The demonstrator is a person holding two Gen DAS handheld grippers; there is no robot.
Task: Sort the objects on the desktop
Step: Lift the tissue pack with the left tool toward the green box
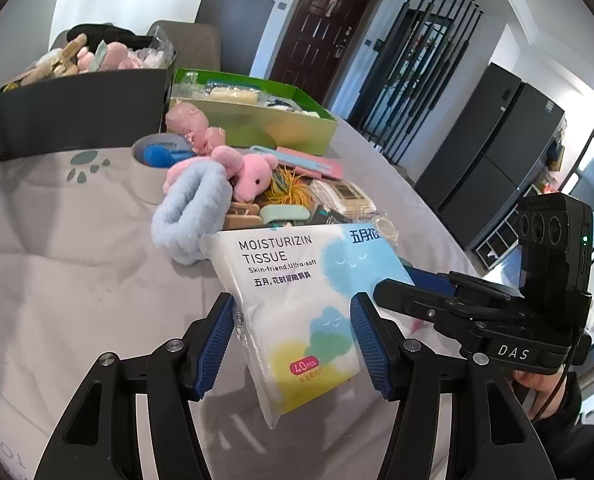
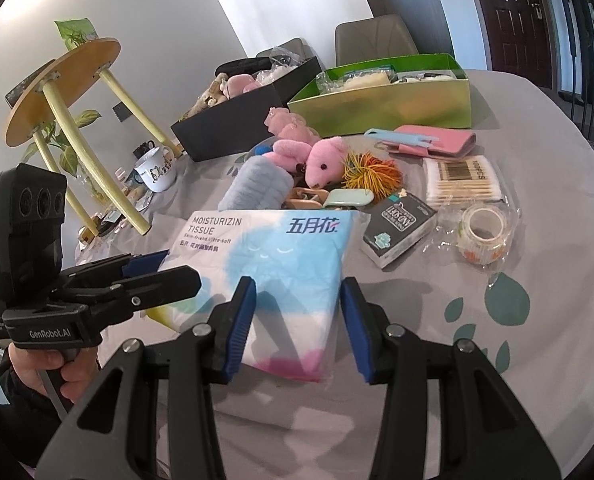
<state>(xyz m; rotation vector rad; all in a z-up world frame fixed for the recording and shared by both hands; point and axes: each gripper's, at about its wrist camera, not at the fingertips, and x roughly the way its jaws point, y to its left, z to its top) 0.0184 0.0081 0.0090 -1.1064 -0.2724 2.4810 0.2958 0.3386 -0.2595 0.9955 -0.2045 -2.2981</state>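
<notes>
A white and blue pack of moisturizing tissues (image 1: 297,300) sits between both grippers, lifted above the grey tablecloth. My left gripper (image 1: 293,320) has its blue pads against the pack's two sides and is shut on it. My right gripper (image 2: 297,300) also has its pads on the pack's (image 2: 273,252) sides, gripping the other end. In the right wrist view the left gripper (image 2: 153,268) comes in from the left; in the left wrist view the right gripper (image 1: 409,280) comes in from the right.
A pile lies beyond: blue fluffy band (image 1: 189,216), pink plush pig (image 1: 253,172), tape roll (image 1: 153,168), rubber-string ball (image 2: 373,172), cotton swabs (image 2: 463,182), dark packet (image 2: 401,228), wrapped tape (image 2: 481,232), pink wallet (image 2: 437,142). Black box (image 1: 77,108) and green box (image 1: 257,120) stand behind. A mug (image 2: 157,170) stands left.
</notes>
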